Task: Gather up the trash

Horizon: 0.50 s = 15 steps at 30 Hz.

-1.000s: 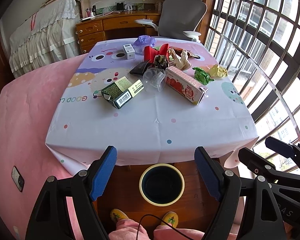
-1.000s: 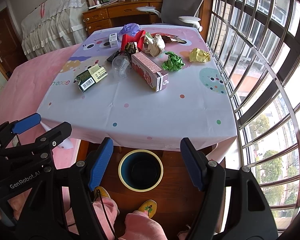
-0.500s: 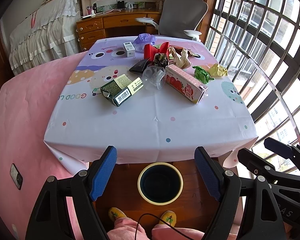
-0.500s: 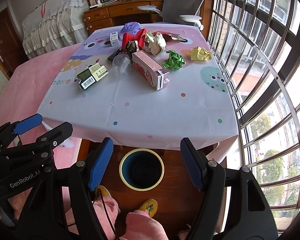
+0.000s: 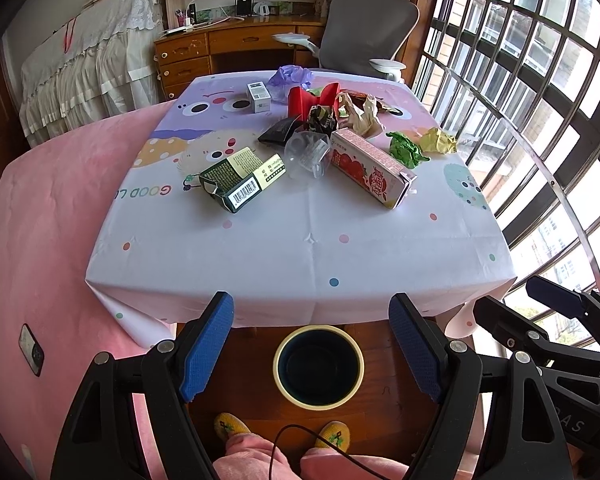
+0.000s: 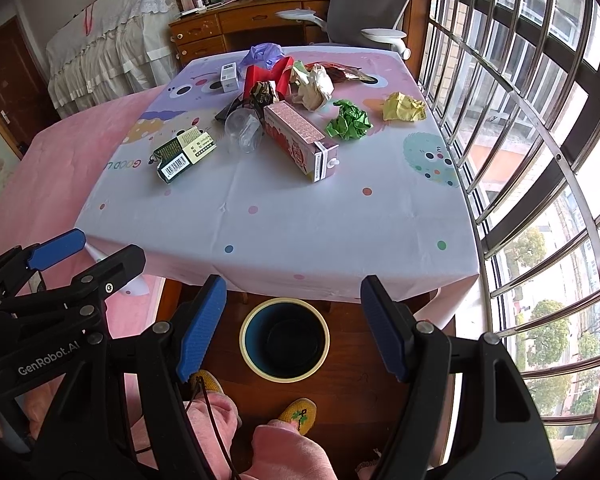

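Observation:
Trash lies on a table under a patterned cloth [image 5: 300, 240]: a green box [image 5: 240, 182], a clear plastic cup [image 5: 308, 152], a pink carton [image 5: 370, 166], green crumpled paper [image 5: 406, 148], yellow crumpled paper [image 5: 438, 140], a red wrapper [image 5: 312, 98] and a purple bag [image 5: 290, 78]. A yellow-rimmed bin [image 5: 318, 366] stands on the floor before the table. My left gripper [image 5: 312, 344] hangs open above the bin, holding nothing. My right gripper [image 6: 292, 328] is open too, over the bin [image 6: 284, 340], to the right of the left one.
A pink bed [image 5: 40, 240] borders the table on the left. Window bars [image 5: 540, 100] run along the right. A grey office chair [image 5: 366, 32] and wooden desk [image 5: 228, 48] stand behind the table. A person's pink trouser legs and yellow slippers [image 5: 230, 426] are below the grippers.
Both grippers have risen and drawn back a little from the table, so the table and bin sit slightly higher in both views. Both stay open; no trash has moved.

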Available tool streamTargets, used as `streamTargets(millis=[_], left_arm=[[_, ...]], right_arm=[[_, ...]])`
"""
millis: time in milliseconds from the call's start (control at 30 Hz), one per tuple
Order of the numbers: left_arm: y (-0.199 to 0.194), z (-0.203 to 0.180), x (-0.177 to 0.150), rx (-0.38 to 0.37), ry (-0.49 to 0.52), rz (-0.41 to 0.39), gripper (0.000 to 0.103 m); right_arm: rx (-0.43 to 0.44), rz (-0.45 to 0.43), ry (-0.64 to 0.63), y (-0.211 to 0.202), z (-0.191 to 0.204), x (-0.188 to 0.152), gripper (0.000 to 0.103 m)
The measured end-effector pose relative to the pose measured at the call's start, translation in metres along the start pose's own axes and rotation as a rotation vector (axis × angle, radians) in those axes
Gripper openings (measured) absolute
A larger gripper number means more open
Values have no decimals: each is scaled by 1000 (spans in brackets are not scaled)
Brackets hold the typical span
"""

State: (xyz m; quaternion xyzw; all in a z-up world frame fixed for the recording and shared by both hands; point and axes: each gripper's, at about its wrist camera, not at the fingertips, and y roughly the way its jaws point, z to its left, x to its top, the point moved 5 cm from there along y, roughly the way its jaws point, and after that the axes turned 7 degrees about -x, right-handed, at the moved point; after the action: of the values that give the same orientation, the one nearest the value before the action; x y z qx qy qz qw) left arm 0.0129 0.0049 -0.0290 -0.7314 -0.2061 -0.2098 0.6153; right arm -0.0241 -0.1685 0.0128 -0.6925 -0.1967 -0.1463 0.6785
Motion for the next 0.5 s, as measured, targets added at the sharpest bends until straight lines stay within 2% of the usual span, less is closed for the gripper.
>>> streamTargets(millis=[233,500], left_arm=[[-4,-5,-8,21,-9,-1,82],[-4,-3,7,23,-25,-9,82]], right_arm=[[23,-1,-6,-2,16,-7,68],[52,-2,4,-7,24,-3,68]])
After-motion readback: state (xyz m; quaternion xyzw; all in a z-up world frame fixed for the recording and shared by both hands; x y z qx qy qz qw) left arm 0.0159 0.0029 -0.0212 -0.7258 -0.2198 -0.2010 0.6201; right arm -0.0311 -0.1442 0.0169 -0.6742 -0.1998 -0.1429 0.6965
